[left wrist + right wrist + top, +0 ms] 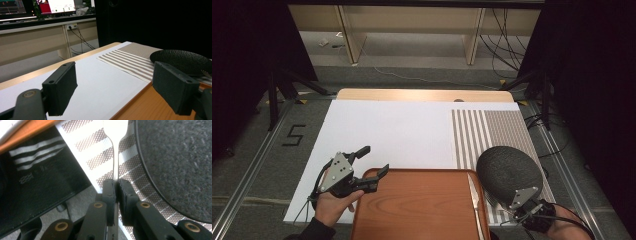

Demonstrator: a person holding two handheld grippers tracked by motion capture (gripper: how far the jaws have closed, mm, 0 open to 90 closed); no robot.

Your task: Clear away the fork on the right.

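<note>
Cutlery is proving hard to identify here: the right gripper (pixel 116 185) is clamping its jaws tight on the thin metal handle of a utensil (pixel 115 157), and in the right gripper view the working end is running off the top edge, so it could be a fork or a spoon. In the high view that utensil (pixel 474 192) is showing as a pale sliver lying along the right edge of the wooden tray (pixel 417 205), its lower end disappearing under the dark textured plate (pixel 509 172) and the right gripper (pixel 532 210). The tray's near edge is being cut off by the bottom of the frame, and its wooden surface is otherwise lying bare. The plate is sitting on the striped placemat (pixel 484 130), just right of the tray, with nothing on it. The left gripper (pixel 371 167) is hovering by the tray's left far corner, jaws spread wide and holding nothing. A white sheet (pixel 387 132) is covering the table (pixel 422 95).
</note>
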